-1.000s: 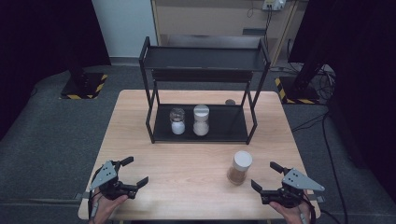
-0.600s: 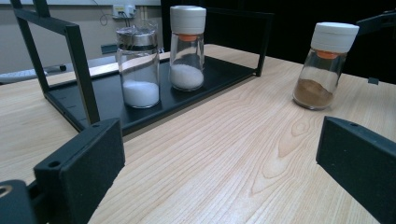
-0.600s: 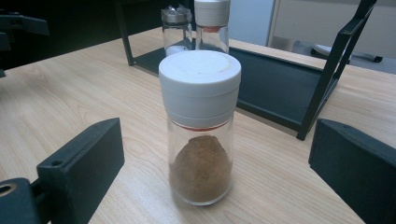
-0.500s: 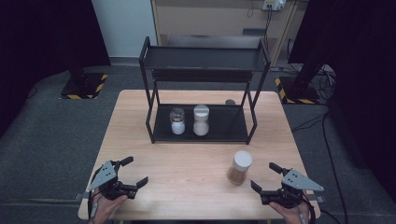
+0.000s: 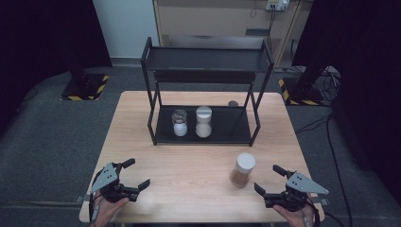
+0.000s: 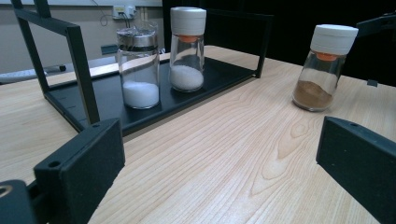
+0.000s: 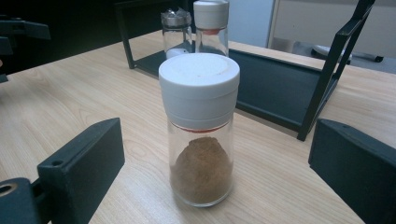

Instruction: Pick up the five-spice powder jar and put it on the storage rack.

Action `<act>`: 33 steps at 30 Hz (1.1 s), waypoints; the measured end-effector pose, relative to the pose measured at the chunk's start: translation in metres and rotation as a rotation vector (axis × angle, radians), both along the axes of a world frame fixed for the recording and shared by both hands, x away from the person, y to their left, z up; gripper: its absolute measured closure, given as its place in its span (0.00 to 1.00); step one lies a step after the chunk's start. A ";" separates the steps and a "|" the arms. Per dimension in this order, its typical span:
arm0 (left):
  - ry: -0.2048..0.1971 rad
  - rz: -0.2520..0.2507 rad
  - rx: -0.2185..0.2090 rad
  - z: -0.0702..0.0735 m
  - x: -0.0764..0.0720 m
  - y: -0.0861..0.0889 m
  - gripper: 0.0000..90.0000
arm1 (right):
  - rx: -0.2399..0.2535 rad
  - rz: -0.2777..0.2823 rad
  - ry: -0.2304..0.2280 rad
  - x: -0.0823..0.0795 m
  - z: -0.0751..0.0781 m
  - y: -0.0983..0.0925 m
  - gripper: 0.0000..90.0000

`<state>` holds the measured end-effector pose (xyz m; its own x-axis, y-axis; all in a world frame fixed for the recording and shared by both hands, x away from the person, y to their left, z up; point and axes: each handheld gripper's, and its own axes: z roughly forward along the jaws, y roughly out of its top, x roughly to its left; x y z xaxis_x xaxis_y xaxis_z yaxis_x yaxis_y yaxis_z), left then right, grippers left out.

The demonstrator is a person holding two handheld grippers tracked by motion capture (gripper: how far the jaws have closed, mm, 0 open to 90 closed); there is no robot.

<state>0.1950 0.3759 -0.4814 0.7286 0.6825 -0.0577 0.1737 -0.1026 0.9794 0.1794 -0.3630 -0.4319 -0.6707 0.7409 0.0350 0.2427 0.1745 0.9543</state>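
Glass spice jar with a white screw cap and brown powder [image 5: 243, 170] is standing upright on the bare light-wood table [image 5: 189, 165], near and right of the black two-tier metal rack [image 5: 206, 90] holding two white-filled shakers. Right gripper [image 5: 280, 185] is waiting just right of it, jaws spread wide and empty — judging by that, the jar is probably headed for the rack. Left gripper [image 5: 135, 173] is idling at the near left, equally agape — best to close squarely on the glass body below the cap, keeping it vertical.
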 end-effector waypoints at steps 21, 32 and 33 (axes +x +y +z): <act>0.003 -0.004 0.009 0.001 0.000 -0.001 0.00 | 0.040 0.025 -0.020 -0.002 0.018 -0.001 0.04; 0.004 -0.004 0.010 0.001 0.000 -0.001 0.00 | 0.025 0.062 0.008 0.018 0.033 0.006 0.03; 0.004 -0.005 0.010 0.001 0.000 -0.001 0.00 | 0.025 0.066 0.014 0.021 0.033 0.007 0.03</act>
<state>0.1954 0.3749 -0.4805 0.7315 0.6797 -0.0539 0.1772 -0.1132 0.9776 0.2004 -0.3564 -0.3988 -0.7171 0.6941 0.0627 0.2446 0.1664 0.9553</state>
